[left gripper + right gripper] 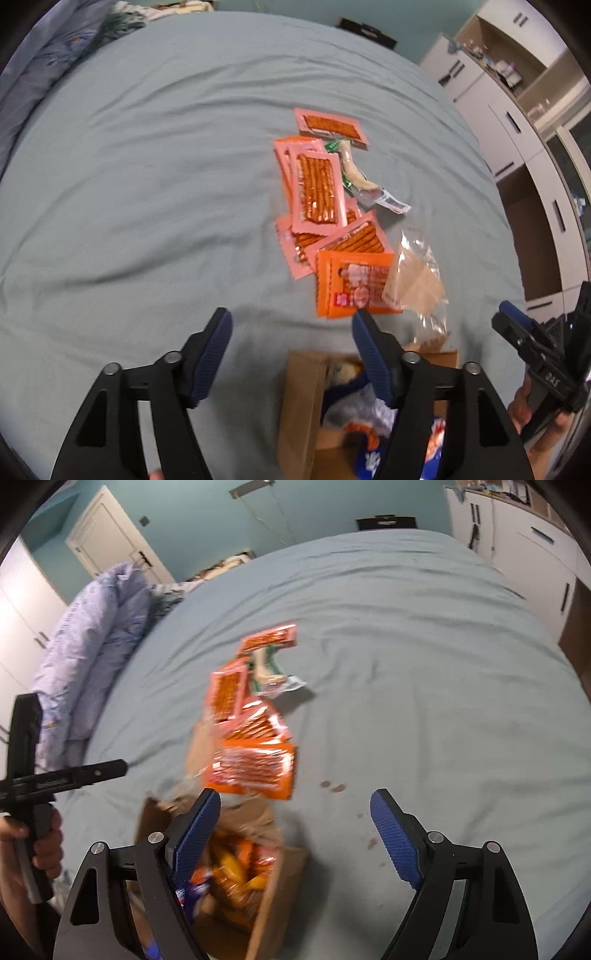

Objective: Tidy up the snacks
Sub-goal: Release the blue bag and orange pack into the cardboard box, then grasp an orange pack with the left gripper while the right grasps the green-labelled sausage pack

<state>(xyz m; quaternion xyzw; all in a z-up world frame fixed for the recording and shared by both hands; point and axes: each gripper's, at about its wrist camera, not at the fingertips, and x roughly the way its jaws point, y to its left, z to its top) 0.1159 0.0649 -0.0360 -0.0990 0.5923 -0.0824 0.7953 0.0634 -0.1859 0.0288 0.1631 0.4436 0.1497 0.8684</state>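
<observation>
The grey-blue bedsheet (129, 184) is carrying everything. The cardboard box (301, 406) is already holding several snacks, while the orange and pink snack packets (317, 188) are lying scattered just beyond the box, still unsorted. The left gripper (291, 350) and right gripper (295, 830) are hovering near the box, jaws apart, gripping nothing.

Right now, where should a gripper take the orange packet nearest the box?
Pinch the orange packet by its free left edge, coming from above at a low angle: it lies flat on the bedsheet, and a clear bag overlaps its right side.
</observation>
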